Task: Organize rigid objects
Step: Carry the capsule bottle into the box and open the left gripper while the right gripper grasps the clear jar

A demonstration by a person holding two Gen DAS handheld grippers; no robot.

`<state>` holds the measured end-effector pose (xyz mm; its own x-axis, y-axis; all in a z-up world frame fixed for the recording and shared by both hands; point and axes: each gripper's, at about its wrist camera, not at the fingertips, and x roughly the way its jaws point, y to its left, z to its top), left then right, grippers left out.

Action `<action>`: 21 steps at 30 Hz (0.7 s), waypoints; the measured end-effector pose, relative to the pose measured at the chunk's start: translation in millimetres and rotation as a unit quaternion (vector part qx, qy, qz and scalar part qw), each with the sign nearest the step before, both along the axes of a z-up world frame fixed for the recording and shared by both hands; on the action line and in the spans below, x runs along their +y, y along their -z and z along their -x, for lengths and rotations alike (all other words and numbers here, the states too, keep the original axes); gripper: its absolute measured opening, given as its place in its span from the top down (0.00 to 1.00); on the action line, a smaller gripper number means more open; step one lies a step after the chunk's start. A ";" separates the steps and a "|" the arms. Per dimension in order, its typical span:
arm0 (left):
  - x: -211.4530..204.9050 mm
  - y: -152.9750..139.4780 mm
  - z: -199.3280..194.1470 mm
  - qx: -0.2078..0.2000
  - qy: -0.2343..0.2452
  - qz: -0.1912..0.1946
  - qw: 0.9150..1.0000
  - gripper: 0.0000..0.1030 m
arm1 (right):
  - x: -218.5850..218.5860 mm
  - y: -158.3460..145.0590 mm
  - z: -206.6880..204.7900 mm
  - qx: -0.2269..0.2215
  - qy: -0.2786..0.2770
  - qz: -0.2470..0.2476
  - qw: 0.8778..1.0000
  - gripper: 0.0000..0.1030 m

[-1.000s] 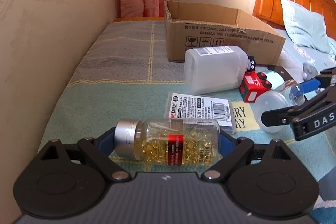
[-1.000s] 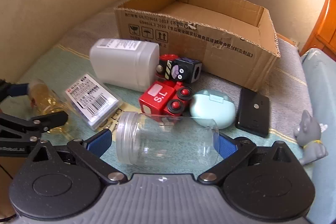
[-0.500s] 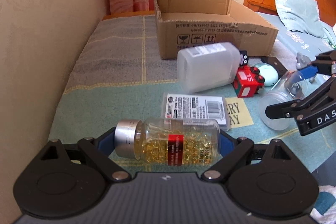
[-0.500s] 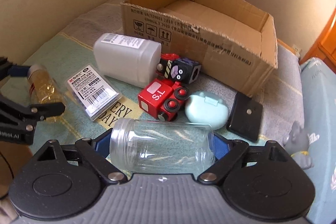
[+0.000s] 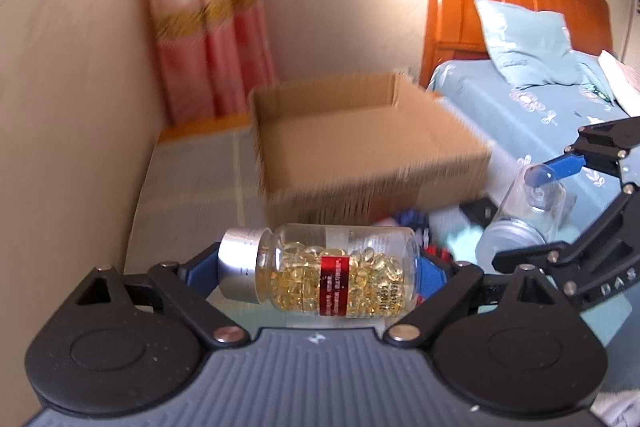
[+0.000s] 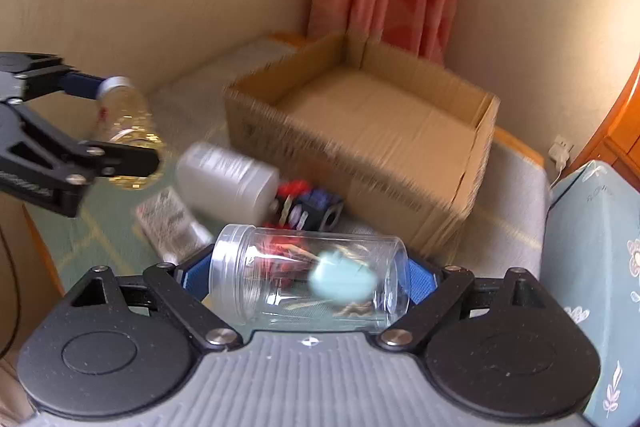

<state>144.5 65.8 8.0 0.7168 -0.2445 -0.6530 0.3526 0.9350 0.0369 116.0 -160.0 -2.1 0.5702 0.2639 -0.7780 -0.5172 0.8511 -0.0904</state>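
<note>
My left gripper [image 5: 318, 273] is shut on a clear capsule bottle [image 5: 344, 275] with a silver cap and a red label. It holds the bottle end to end between its blue pads, above the bench. My right gripper [image 6: 308, 279] is shut the same way on an empty clear jar [image 6: 280, 279], also lifted. The open cardboard box [image 6: 380, 123] lies just beyond both and looks empty inside. In the left wrist view the right gripper [image 5: 538, 211] and its jar [image 5: 520, 223] hang at the right. In the right wrist view the left gripper [image 6: 118, 123] hangs at the left.
Between me and the box lie a white plastic container [image 6: 228, 179], red and black toy cubes [image 6: 316, 207] and a flat barcoded packet [image 6: 168, 219]. A mint case [image 6: 344, 279] shows through the jar. A wall runs along the left. A bed with a pillow [image 5: 528, 43] is on the right.
Both grippers have risen with their bottles, which lay near the cloth before. The box's inside now shows from above. Both views are blurred by motion.
</note>
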 end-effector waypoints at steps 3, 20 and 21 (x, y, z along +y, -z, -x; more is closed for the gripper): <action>-15.0 -12.8 -27.9 -0.017 0.015 -0.007 1.000 0.10 | -5.8 -16.6 -9.7 -0.024 0.006 -0.005 1.000 0.09; -70.4 -3.5 -190.7 -0.016 -0.004 -0.007 1.000 0.06 | -34.3 -46.3 -76.3 -0.062 0.064 -0.026 0.996 0.09; -69.3 -1.9 -193.4 -0.015 -0.008 -0.003 1.000 0.06 | -33.6 -45.7 -76.7 -0.060 0.066 -0.026 0.996 0.09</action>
<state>337.9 -3.5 9.9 0.7402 -0.2282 -0.6324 0.3358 0.9404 0.0538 192.7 -193.6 43.5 0.6907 0.2183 -0.6894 -0.3890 0.9158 -0.0997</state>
